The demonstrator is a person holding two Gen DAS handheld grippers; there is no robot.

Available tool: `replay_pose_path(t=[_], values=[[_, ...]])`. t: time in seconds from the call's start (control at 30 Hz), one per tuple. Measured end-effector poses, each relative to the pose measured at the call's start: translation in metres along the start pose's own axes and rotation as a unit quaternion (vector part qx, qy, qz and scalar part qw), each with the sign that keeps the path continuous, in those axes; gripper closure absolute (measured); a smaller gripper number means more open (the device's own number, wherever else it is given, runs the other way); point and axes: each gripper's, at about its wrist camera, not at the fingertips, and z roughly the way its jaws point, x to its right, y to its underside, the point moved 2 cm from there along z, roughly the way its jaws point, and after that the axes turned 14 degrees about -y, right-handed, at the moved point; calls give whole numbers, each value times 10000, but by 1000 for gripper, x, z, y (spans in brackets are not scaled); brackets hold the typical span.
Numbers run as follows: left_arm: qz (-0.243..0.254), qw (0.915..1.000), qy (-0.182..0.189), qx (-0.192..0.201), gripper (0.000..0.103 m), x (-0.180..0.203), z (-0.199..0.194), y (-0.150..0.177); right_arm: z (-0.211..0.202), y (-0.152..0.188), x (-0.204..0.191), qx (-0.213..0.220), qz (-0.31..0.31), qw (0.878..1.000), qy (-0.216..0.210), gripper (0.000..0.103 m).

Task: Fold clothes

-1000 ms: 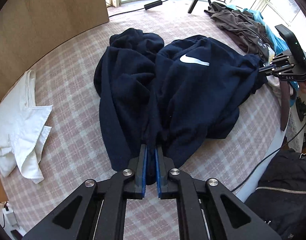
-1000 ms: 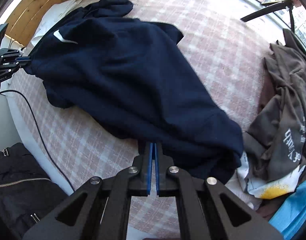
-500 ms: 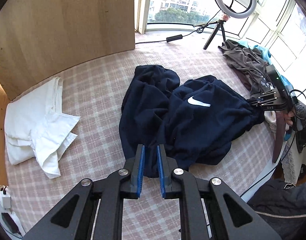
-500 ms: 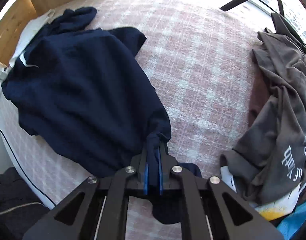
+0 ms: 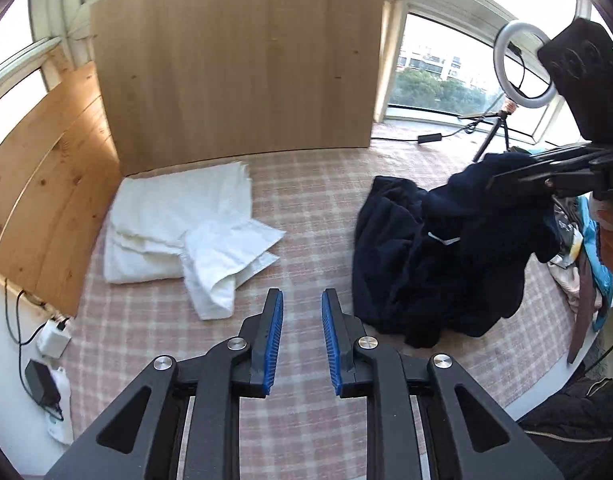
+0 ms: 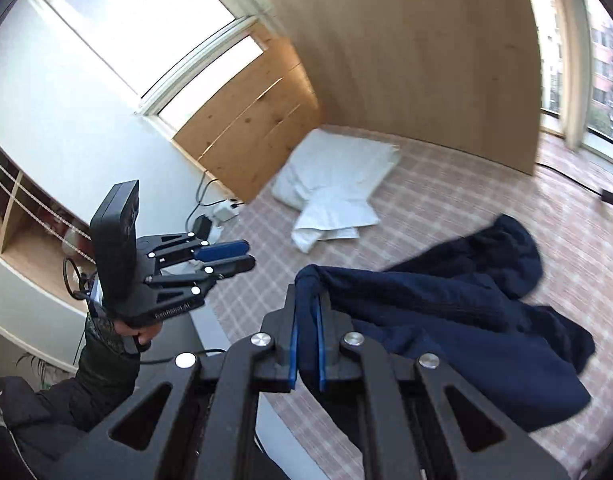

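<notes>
A navy hoodie (image 5: 446, 264) with a white logo lies bunched on the right of the checked bed (image 5: 314, 200). My right gripper (image 6: 306, 304) is shut on a fold of the hoodie (image 6: 466, 312) and holds that edge raised above the bed. In the left wrist view the right gripper (image 5: 494, 178) comes in from the upper right with navy cloth at its tips. My left gripper (image 5: 302, 300) is open with nothing between its blue pads, hovering left of the hoodie. The right wrist view shows the left gripper (image 6: 246, 256) held off the bed's side by a hand.
White folded clothes (image 5: 186, 232) lie at the back left against a wooden board (image 5: 234, 60). A pile of mixed garments (image 5: 566, 248) sits at the bed's right edge. A ring light (image 5: 522, 68) stands behind. Chargers (image 5: 50, 340) and cables lie by the left edge.
My left gripper let go of the hoodie, opened and drew back to the left. My right gripper lifted its edge of the hoodie and carried it over toward the left.
</notes>
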Motion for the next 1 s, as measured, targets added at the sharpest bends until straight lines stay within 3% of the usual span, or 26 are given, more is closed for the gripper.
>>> replay_pose_path(t=[0.03,0.1,0.17,0.23,0.33,0.37,0.43,0.5,0.63,0.73,0.77,0.8,0.83,0.87,0.93,1.0], values=[[-127,9999,-61,-48,84,-11,-2,6,32,-15,-5,-292,4,9995,-96,94],[-274,9994,-154,-136,84,-24,-5,18,65,-26,-15,-773,-9,9969,155,92],[-269,9993,-157,-203,84,-25,-6,26,59,-19,-20,-947,-178,9951,200,88],[-196,9995,-19,-244,82,-16,-3,26,31,-11,-13,-846,-182,9962,100,72],[1,9993,274,-253,78,10,6,17,-22,-7,17,-228,321,9991,-126,46],[87,9990,368,-250,78,21,8,12,-32,-4,30,-160,437,9989,-33,44],[210,9970,690,-265,76,41,14,3,-38,9,58,-341,518,9969,484,44],[470,9939,948,-313,68,64,23,-2,-44,22,86,-520,598,9918,999,44],[1154,9888,859,-407,55,106,54,-10,-57,48,142,-872,751,9726,2020,38],[1407,9842,855,-658,54,125,90,-17,-68,67,183,-1130,860,9503,2769,38],[1428,9824,901,-798,54,130,102,-17,-68,77,194,-1172,952,9490,2769,38],[1432,9800,988,-962,59,134,112,-15,-65,89,198,-1182,1100,9557,2460,48],[1437,9773,1075,-1126,82,138,123,-13,-58,103,195,-1274,1208,9629,2049,70],[1448,9746,1143,-1271,96,141,131,-9,-50,117,188,-1434,1274,9683,1602,76],[1489,9731,1186,-1295,97,142,128,2,-36,142,165,-1945,1124,9685,1072,77],[1419,9736,1303,-1225,98,132,111,15,-35,158,140,-2347,856,9645,858,77]])
